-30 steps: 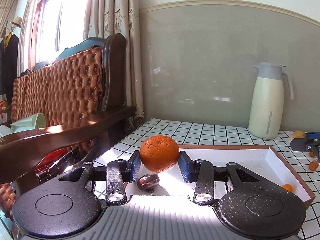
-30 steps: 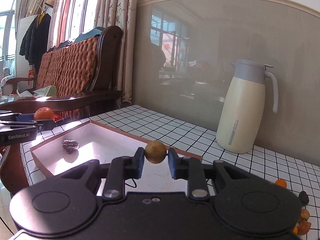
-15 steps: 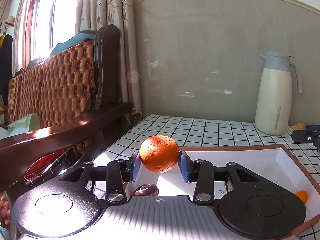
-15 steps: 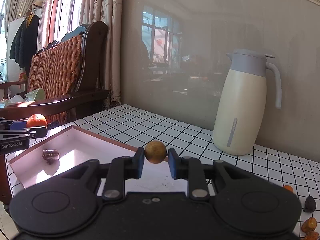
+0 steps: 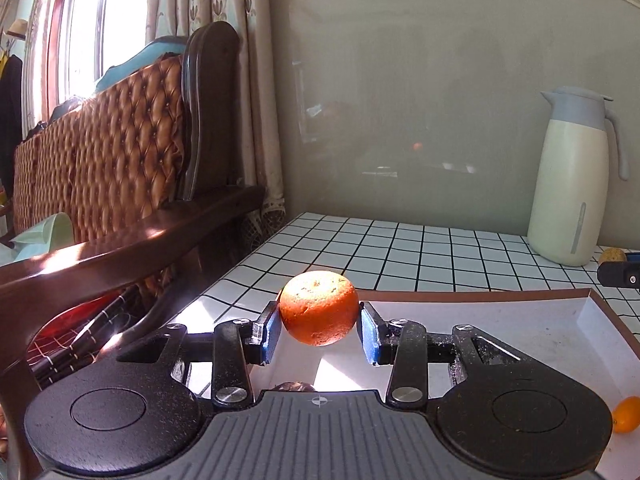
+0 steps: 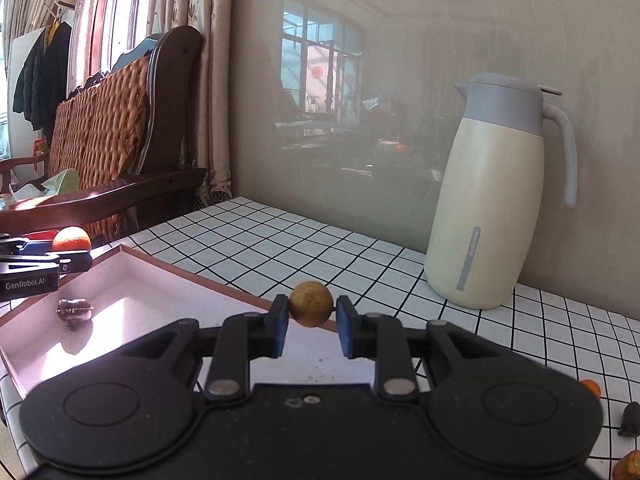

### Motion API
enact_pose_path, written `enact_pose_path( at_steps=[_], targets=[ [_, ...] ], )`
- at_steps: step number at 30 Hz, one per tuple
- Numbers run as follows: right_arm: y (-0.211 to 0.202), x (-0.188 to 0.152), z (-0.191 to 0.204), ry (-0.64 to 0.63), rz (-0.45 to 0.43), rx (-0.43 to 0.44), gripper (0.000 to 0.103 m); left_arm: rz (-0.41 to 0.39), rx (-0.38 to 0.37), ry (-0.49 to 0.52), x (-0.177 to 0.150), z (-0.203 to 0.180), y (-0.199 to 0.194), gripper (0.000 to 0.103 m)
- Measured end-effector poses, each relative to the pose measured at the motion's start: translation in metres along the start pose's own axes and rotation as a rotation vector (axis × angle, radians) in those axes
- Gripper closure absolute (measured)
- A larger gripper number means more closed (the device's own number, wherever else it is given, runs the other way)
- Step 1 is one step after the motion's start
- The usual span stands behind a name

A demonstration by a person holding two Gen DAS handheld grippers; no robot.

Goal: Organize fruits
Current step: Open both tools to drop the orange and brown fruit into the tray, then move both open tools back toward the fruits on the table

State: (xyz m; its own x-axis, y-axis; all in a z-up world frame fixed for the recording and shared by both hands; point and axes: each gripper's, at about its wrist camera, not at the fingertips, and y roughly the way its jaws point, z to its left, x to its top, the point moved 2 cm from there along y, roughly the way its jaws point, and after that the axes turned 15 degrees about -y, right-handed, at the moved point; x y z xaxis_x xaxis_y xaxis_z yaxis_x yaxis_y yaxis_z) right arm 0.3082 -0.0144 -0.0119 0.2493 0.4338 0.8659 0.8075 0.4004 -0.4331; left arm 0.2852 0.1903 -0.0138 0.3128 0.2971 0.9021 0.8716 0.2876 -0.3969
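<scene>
orange clamped in left gripper, small yellowish fruit pinched in right gripper.

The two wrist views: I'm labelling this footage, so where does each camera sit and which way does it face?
Left wrist: on the left gripper, looking along its fingers at the orange over the tray, wall beyond.
Right wrist: on the right gripper, holding a small yellow-brown fruit; left gripper visible at left.
Shared: tray, orange, jug, sofa.

Black hand-held gripper, blue pads, silver screws
</scene>
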Motion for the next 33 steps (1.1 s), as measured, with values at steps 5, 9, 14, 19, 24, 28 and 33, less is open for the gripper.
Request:
enact_pose_path(
  at_steps=[5,9,14,19,24,28,33],
  targets=[
    [0.01,-0.002,-0.003,0.01,0.019,0.009,0.086,0.008,0.002,0.001,-0.001,-0.001,0.009,0.061],
    [0.016,-0.004,-0.005,0.01,0.03,0.01,0.086,-0.004,0.006,-0.007,0.002,-0.001,0.011,0.061],
    [0.023,-0.007,-0.006,0.007,0.053,0.008,0.085,0.019,0.017,0.009,-0.002,-0.001,0.02,0.061],
    [0.029,-0.008,-0.007,-0.037,0.066,-0.1,0.011,-0.056,0.059,0.0,0.0,0.002,0.015,0.003],
    [0.024,-0.011,-0.011,-0.026,0.037,-0.114,0.01,-0.106,0.044,0.001,0.005,0.0,0.003,0.0],
    [0.021,-0.01,-0.011,-0.017,0.021,-0.105,0.008,-0.088,0.013,0.02,0.001,-0.007,0.001,0.0],
    [0.021,-0.008,-0.009,-0.015,0.018,-0.092,0.007,-0.073,0.002,0.039,-0.003,-0.013,0.0,0.0]
  ],
)
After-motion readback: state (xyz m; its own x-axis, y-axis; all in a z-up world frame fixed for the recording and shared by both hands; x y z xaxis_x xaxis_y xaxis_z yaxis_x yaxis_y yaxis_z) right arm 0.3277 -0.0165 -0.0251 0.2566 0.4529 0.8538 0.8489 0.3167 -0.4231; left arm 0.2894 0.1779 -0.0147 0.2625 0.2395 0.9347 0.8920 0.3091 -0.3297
